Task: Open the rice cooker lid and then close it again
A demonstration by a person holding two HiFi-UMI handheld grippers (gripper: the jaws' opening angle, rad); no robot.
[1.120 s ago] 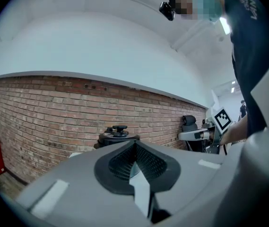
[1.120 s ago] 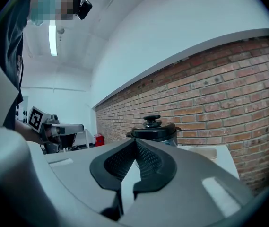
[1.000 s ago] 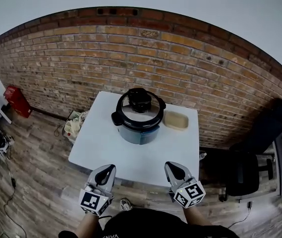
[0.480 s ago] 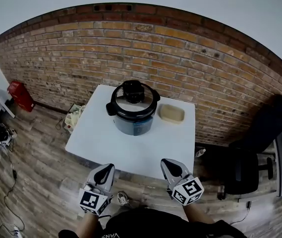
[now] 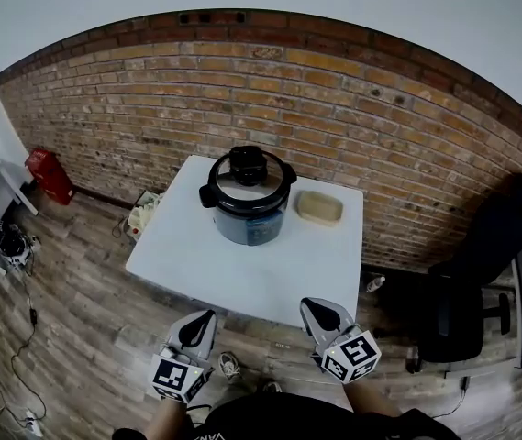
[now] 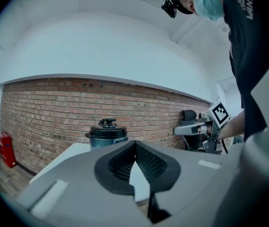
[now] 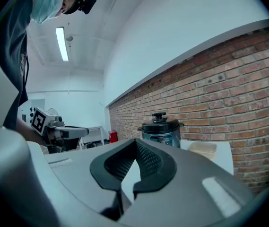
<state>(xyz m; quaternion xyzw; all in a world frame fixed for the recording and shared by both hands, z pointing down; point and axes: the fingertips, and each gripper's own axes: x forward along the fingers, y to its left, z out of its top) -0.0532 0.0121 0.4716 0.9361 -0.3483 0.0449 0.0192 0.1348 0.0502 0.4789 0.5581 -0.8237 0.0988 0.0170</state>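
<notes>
Head view: left gripper [image 5: 204,317] and right gripper [image 5: 313,307], fingers closed and empty, now sit short of the desk [image 5: 242,278] edge they overlapped earlier. The rice cooker [image 5: 248,195] stands lid-shut at the desk's far side. The beige tray [image 5: 319,208] beside it shows in the right gripper view, not the left.

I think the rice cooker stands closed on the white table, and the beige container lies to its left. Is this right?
Not quite. The beige container lies to the right of the rice cooker, not to its left; the head view shows this. The rest holds: the rice cooker stands closed on the white table.
</notes>
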